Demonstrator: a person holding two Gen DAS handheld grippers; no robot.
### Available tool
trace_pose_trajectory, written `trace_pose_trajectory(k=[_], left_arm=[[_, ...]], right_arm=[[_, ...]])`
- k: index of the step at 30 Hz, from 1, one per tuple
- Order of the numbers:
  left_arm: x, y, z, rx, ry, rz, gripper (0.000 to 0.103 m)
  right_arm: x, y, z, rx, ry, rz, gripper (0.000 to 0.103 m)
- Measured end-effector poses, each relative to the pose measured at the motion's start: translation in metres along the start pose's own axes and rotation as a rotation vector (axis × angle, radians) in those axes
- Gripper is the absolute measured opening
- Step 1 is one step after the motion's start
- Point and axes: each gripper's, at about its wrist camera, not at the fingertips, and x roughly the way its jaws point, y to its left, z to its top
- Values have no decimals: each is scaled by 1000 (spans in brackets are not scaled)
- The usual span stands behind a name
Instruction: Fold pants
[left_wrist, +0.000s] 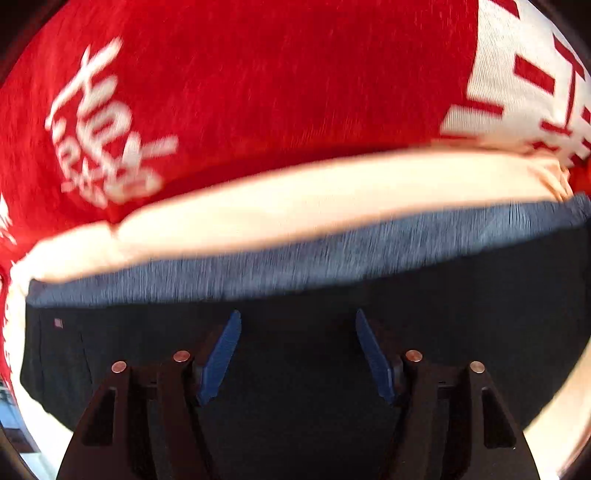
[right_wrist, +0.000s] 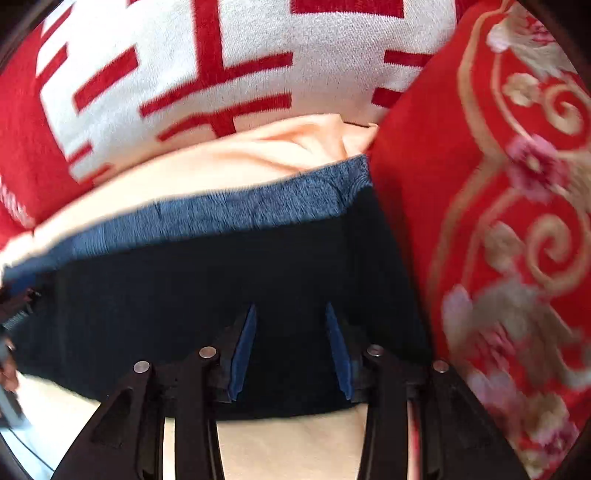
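The pants (left_wrist: 295, 369) are black with a blue-grey ribbed waistband (left_wrist: 295, 258) and lie flat on a pale peach sheet (left_wrist: 295, 199). My left gripper (left_wrist: 297, 321) hovers over the black cloth just below the waistband, its blue pads apart and nothing between them. In the right wrist view the same pants (right_wrist: 184, 302) and waistband (right_wrist: 240, 210) lie under my right gripper (right_wrist: 290, 314), which is open and empty over the cloth near the pants' right edge.
A red blanket with white lettering (left_wrist: 240, 92) lies beyond the sheet. A white panel with red characters (right_wrist: 203, 74) is further right. A red floral embroidered pillow (right_wrist: 498, 221) presses against the pants' right side. The other gripper shows at the left edge (right_wrist: 11, 332).
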Motion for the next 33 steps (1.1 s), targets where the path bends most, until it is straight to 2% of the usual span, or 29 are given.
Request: trace_pose_trajectory(k=[3, 5, 7, 10, 12, 15, 17, 21, 23, 24, 26, 29, 31, 33], left_arm=[[-8, 17, -12, -16, 19, -12, 71], [-14, 31, -18, -24, 35, -3, 71], [-25, 51, -24, -23, 24, 11, 71], [-39, 94, -35, -39, -5, 33, 71], [-46, 123, -39, -57, -12, 44, 71], [-46, 168, -54, -47, -8, 96, 71], [-41, 205, -61, -38, 5, 129, 71], [-19, 278, -81, -29, 33, 208, 71], [-2, 307, -93, -35, 74, 231, 72], [2, 321, -99, -47, 56, 186, 83], [3, 338, -106, -64, 27, 138, 92], [8, 351, -108, -100, 15, 60, 93], [9, 355, -110, -73, -7, 54, 93], [12, 361, -112, -64, -18, 40, 93]], right_arm=[[-7, 6, -5, -19, 23, -52, 43], [-13, 7, -12, 42, 49, -61, 43], [-23, 12, -17, 110, 60, -16, 43], [-42, 41, -32, 133, 58, 36, 43], [-48, 74, -45, 151, 70, 134, 44], [-45, 136, -65, 223, 130, 373, 50], [-36, 189, -83, 277, 173, 535, 51], [-15, 289, -109, 314, 224, 722, 51], [-3, 322, -120, 321, 233, 769, 51], [1, 338, -126, 328, 241, 780, 51], [14, 356, -133, 355, 270, 802, 51], [33, 369, -128, 360, 243, 805, 52], [36, 382, -126, 357, 221, 805, 52], [33, 376, -126, 378, 224, 806, 52]])
